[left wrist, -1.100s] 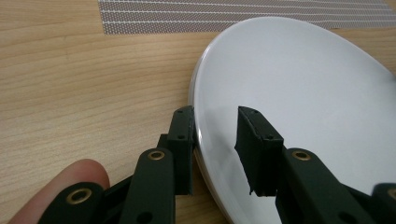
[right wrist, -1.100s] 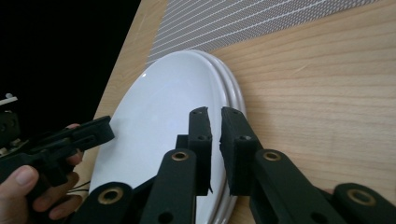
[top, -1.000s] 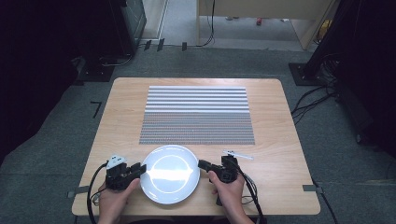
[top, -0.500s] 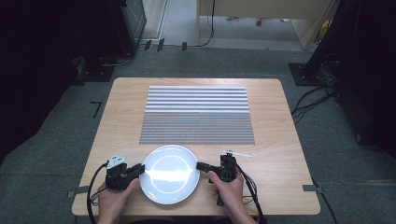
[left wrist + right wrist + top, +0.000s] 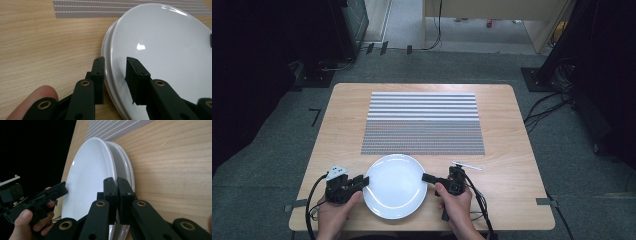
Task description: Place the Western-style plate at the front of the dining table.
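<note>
Presently, at the near edge of the wooden table (image 5: 342, 115): two white plates stacked one on the other. The top plate (image 5: 395, 185) shows in the high view as a single white disc; the right gripper view reveals the lower plate (image 5: 126, 162) beneath it, its rim just proud of the upper one.

Item, my left gripper (image 5: 360, 181): held in my left hand (image 5: 334, 215), lying at the stack's left edge. Its jaws stand apart, one below the rim against the table side and one above the top plate's face, straddling the rim. The gap between them is plain in the left gripper view; whether either pad touches the china I cannot tell.

Item, my right gripper (image 5: 428, 177): held in my right hand (image 5: 457, 207), at the stack's right edge. Its jaws are drawn together with almost no gap, pinched on the rim of the top plate.

Item, a striped grey and white placemat (image 5: 423, 122): flat on the middle of the table, its near edge just beyond the plates, not touching them.

Item, a small pale stick-like object (image 5: 467, 165): on the table just beyond my right gripper; too small to name.
</note>
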`<state>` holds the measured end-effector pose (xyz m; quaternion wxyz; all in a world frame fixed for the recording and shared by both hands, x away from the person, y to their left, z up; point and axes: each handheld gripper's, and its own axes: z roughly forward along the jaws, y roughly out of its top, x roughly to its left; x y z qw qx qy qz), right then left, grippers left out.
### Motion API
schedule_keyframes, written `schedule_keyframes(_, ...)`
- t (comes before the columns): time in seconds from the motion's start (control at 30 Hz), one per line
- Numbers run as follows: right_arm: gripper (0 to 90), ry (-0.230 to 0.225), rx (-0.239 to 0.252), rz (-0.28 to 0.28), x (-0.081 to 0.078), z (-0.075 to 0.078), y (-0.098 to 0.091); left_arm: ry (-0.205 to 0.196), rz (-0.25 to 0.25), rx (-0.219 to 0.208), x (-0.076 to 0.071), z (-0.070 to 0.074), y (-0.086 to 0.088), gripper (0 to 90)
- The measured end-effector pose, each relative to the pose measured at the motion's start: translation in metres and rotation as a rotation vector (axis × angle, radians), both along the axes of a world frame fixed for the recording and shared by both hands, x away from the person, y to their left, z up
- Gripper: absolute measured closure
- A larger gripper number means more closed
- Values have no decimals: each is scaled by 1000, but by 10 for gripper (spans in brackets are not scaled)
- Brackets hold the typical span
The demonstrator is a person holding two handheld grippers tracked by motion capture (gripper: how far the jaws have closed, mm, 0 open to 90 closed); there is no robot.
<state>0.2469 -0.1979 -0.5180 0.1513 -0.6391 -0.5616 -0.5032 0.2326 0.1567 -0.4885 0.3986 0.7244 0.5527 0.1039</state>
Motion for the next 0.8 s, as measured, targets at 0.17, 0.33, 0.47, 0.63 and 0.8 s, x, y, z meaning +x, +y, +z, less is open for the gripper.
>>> schedule_keyframes(0.17,878,7,17,-2,4,4,-13,-20,24,-21,-1,4,4,666)
schedule_keyframes(0.33,876,-19,-34,10,6,10,-18,-81,3,-58,-5,12,-2,662)
schedule_keyframes(0.47,876,-21,-59,2,7,11,-23,-66,-39,-50,-6,8,-13,652)
schedule_keyframes(0.63,874,-19,-72,-3,9,13,-30,-33,-86,-29,-5,2,-26,643)
schedule_keyframes(0.8,868,-15,-98,2,10,16,-35,-1,-95,-13,-4,-5,-32,638)
